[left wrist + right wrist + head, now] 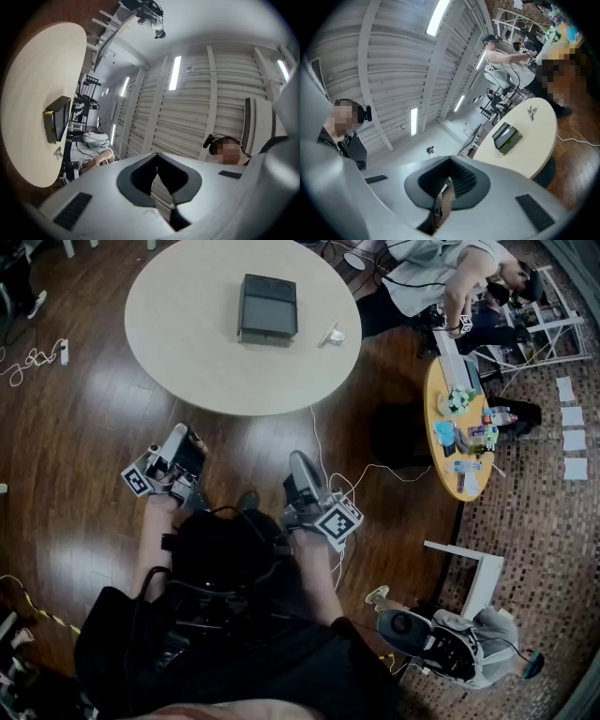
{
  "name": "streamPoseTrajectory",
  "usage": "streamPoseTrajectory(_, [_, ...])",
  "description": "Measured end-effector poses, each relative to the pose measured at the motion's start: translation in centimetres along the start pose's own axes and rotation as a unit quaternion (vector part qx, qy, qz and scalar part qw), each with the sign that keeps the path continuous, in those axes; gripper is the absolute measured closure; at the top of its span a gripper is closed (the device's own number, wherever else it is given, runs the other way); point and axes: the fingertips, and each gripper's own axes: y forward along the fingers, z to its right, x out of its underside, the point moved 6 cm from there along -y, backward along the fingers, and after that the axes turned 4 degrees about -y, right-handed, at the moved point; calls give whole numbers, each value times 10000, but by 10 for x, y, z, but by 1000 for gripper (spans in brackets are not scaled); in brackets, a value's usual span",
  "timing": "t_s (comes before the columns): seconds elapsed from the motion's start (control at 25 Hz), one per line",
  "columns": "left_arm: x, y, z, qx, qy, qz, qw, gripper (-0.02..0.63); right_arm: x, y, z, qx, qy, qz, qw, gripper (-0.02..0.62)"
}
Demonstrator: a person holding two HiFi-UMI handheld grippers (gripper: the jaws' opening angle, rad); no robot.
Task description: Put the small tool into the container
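Risk lies mainly in the approach: I hold the left gripper [187,442] and right gripper [300,468] with jaws closed on nothing, both well short of the round table [178,362]. The small tool [331,335] lies on the tabletop just beside the dark container [267,307], outside it. Small and thin, it could skid or slip from the jaws; a careless reach could nudge the container.

- We see bright, even light from the strip lamps [174,72], which blow out to white in both gripper views.
- We see a soft sheen on the wood floor [80,427].
- We note fisheye bending and dark corners throughout.
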Motion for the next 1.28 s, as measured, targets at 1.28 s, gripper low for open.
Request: streamPoseTrajectory(1.28, [1, 101, -112, -1259, 1220, -485, 9833, 603, -109, 82, 186, -882, 529, -76, 9947, 615])
